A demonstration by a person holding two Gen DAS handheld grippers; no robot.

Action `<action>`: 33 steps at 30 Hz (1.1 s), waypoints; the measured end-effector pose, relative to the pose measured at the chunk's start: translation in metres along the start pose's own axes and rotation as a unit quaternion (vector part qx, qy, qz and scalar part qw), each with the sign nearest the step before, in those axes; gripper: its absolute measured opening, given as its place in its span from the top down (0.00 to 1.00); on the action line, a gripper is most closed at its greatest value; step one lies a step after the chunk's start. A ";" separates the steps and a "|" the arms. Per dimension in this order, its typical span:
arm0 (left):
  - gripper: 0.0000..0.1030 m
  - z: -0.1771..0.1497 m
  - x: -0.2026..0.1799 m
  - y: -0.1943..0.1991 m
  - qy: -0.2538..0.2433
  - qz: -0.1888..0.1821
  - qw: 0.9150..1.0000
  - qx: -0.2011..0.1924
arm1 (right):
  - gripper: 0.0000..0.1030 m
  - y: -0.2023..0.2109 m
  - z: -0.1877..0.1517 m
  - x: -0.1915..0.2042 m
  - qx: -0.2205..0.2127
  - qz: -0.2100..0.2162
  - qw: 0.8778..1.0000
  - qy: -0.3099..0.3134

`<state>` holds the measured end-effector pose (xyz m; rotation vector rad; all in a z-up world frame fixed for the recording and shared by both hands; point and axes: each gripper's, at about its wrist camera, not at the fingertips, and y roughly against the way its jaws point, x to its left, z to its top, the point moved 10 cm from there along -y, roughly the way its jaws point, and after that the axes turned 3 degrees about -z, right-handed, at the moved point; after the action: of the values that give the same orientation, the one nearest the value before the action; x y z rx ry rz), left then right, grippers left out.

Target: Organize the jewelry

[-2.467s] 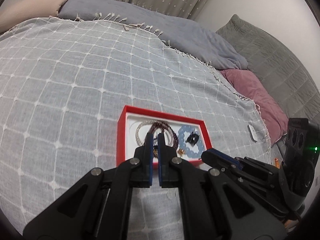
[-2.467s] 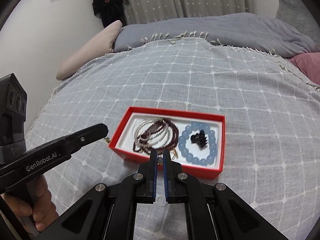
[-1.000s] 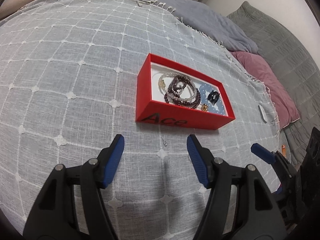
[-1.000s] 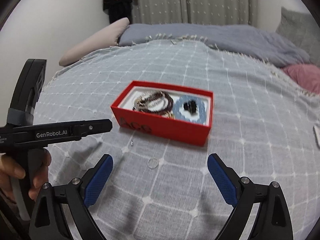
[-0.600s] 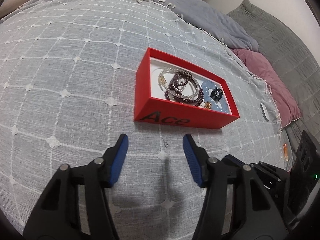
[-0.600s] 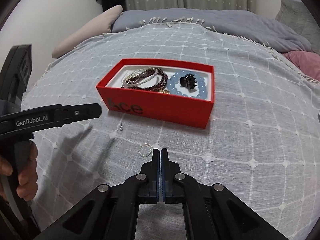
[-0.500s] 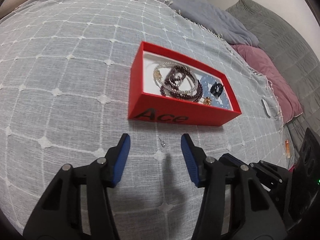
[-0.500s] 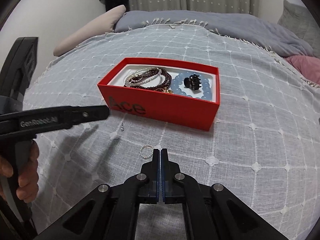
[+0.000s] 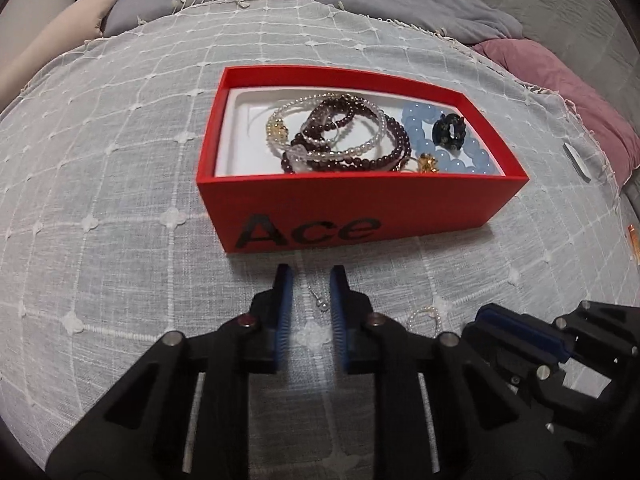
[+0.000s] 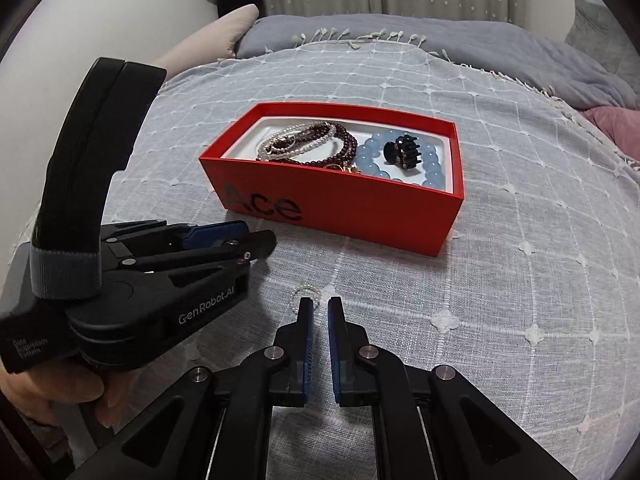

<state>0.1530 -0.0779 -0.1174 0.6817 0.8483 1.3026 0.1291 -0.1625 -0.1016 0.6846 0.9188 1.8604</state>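
Left hand-held gripper closing astride a small earring on the bedspread, just short of the red box; pads not yet pressing, earring's length slanting slightly across the gap. Right hand-held gripper opening narrowly, tips at a bead ring, nothing held.

Bed w/ grey white-grid throw, fringed far edge. On it: red "Ace" box mid-bed; small silver earring just in front of box; tiny pearl ring near it, to the right. Beyond: grey duvet, beige pillow, mauve pillow.
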 end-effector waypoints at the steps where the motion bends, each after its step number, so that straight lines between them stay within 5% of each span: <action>1: 0.89 0.000 0.001 0.000 0.000 0.002 1.000 0.000 | 0.92 0.000 0.000 -0.001 0.000 -0.001 1.000 -0.002; 9: 0.98 0.000 0.002 0.003 0.001 -0.004 1.000 0.008 | 0.92 0.001 0.002 0.001 -0.001 0.003 1.000 -0.001; 33: 0.99 0.017 0.044 0.060 0.062 -0.041 0.996 -0.038 | 0.81 -0.023 0.002 0.013 -0.001 -0.006 1.000 0.023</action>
<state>0.1373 -0.0248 -0.0647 0.5045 0.9140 1.3060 0.1367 -0.1435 -0.1185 0.6348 0.9488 1.8733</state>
